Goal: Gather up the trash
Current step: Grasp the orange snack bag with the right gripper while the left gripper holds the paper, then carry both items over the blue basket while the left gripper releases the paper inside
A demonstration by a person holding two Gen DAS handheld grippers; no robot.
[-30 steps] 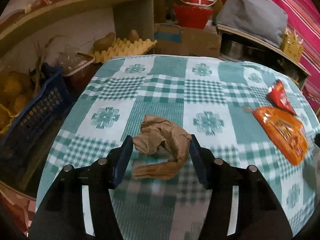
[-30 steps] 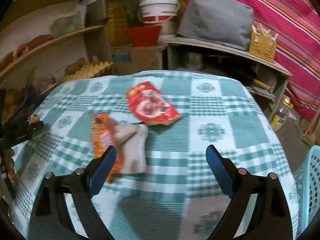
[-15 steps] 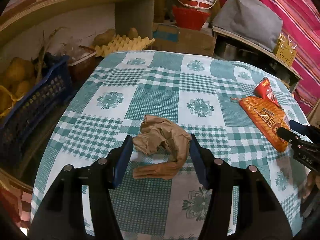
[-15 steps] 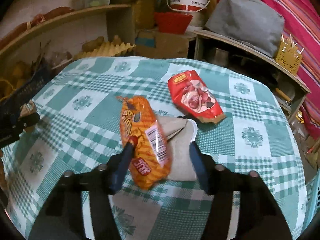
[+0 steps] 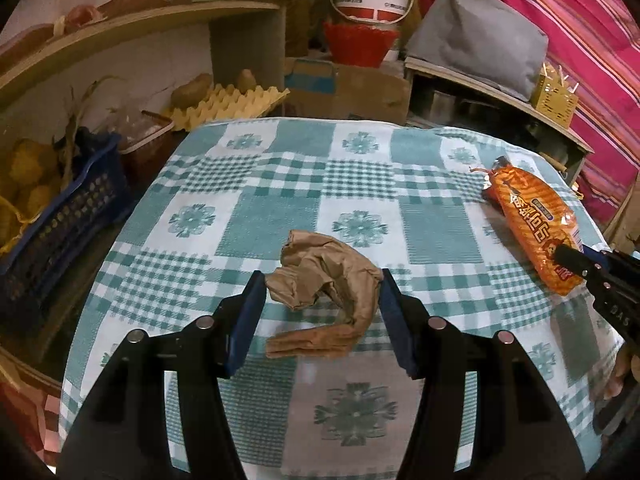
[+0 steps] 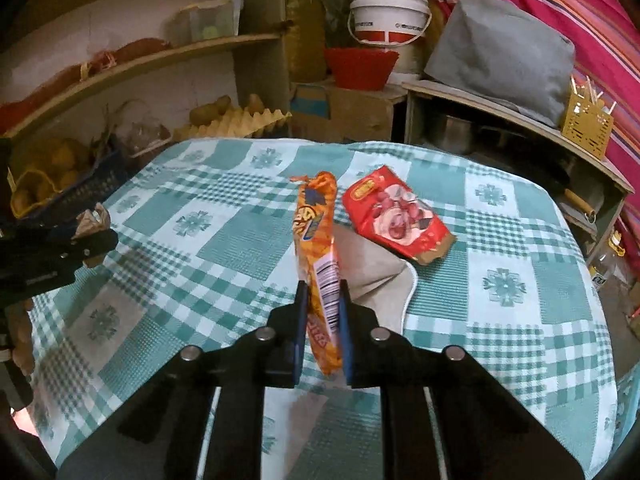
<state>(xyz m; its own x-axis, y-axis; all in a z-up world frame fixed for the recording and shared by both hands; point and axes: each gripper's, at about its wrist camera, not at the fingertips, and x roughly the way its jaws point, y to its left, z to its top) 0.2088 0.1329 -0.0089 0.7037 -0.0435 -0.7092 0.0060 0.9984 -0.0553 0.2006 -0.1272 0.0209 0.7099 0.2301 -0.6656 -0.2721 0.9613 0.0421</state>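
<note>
My left gripper [image 5: 322, 280] is shut on a crumpled brown paper bag [image 5: 326, 276] and holds it above the checked tablecloth [image 5: 280, 216]. My right gripper [image 6: 322, 294] is shut on an orange snack wrapper [image 6: 318, 256], turned on edge and lifted off the cloth; it also shows in the left wrist view [image 5: 532, 220]. A red snack packet [image 6: 394, 216] lies flat on the table beyond it. A grey cloth piece [image 6: 376, 276] lies under the wrapper. The left gripper with the paper bag shows at the left of the right wrist view [image 6: 88, 232].
A blue crate of potatoes [image 5: 48, 208] stands left of the table. Yellow egg trays [image 5: 232, 104] and a cardboard box [image 5: 348, 84] sit behind it. A white bucket [image 6: 388, 16], a red bowl [image 6: 360, 66] and a low shelf [image 6: 520, 120] stand at the back.
My right gripper closed on the orange wrapper and lifted it on edge. My left gripper kept hold of the paper bag and rose a little.
</note>
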